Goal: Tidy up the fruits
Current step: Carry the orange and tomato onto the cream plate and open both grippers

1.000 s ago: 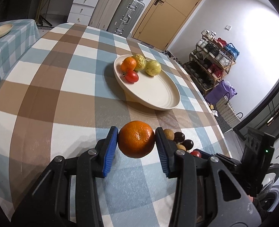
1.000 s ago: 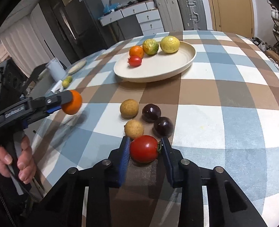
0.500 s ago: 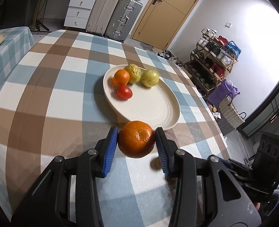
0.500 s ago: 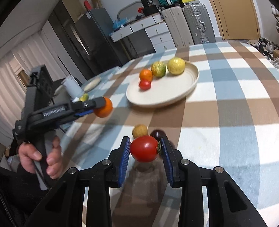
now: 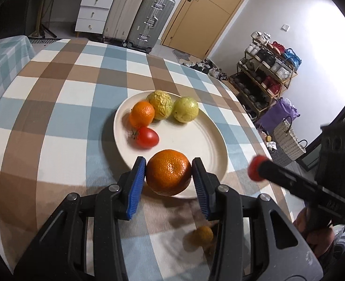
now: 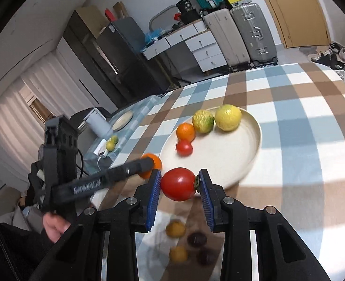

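Left tool [image 5: 169, 175] clamped on orange [image 5: 168, 172] — held over near rim of plate [image 5: 196, 145]. Right tool [image 6: 179, 184] clamped on tomato [image 6: 178, 183], above bench [image 6: 301, 140] just short of plate's near edge. Below it, blurred — small brown and dark fruits [image 6: 176, 228] on checked cloth. On plate: second tomato [image 5: 146, 137], small orange [image 5: 142, 113], two yellow-green fruits [image 5: 186, 109] at far side.

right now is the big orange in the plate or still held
Still held: the big orange sits clamped in the left tool, over the plate's near rim.
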Tool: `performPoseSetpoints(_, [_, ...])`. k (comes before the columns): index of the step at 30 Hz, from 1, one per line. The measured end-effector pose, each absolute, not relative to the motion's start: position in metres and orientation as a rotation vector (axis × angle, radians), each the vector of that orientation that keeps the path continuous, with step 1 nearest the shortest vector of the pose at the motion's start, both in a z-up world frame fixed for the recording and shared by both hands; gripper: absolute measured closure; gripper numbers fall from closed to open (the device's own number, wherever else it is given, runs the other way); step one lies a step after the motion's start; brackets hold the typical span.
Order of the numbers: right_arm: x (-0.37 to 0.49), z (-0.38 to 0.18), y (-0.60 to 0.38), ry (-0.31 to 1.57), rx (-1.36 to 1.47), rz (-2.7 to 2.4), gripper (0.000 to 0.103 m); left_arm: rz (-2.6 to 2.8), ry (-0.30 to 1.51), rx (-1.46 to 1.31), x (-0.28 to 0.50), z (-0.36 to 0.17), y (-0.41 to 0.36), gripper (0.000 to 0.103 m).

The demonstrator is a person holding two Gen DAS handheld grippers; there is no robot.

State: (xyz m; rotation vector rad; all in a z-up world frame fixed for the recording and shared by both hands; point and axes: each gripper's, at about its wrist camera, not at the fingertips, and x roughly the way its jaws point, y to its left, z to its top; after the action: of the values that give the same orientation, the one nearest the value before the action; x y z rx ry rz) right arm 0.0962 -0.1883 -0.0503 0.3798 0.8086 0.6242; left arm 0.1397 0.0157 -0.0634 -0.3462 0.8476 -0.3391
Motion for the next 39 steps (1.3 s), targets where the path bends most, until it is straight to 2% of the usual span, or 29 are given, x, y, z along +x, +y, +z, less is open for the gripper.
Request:
performPoseSetpoints(16, [0.207,-0.077,-0.139,0.936,0.376,0.639,0.069,-0.337,0.888,-0.334,0.183,-0.091,0.020,0.065])
performPoseSetpoints(27, [0.229,-0.103,-0.120,0.996,0.360,0.592,0.069,-0.356,0.895,-0.345,0.191,-0.098,0.021,0.065])
performPoseSetpoints(31, [0.229,-0.100,-0.119,0.971,0.372,0.610,0.047,-0.353,0.903,-0.343,0.191,-0.096,0.021,0.065])
performPoseSetpoints(33, [0.226,-0.094,-0.121,0.951,0.374,0.622,0.047,-0.350,0.907,-0.340,0.191,-0.095,0.021,0.063])
performPoseSetpoints(35, [0.221,-0.088,-0.124,0.932,0.377,0.621,0.038,-0.342,0.906,-0.339,0.188,-0.093,0.021,0.060])
performPoseSetpoints(39, [0.206,-0.074,-0.141,0.881,0.405,0.623,0.029,-0.329,0.892,-0.330,0.181,-0.086,0.021,0.050])
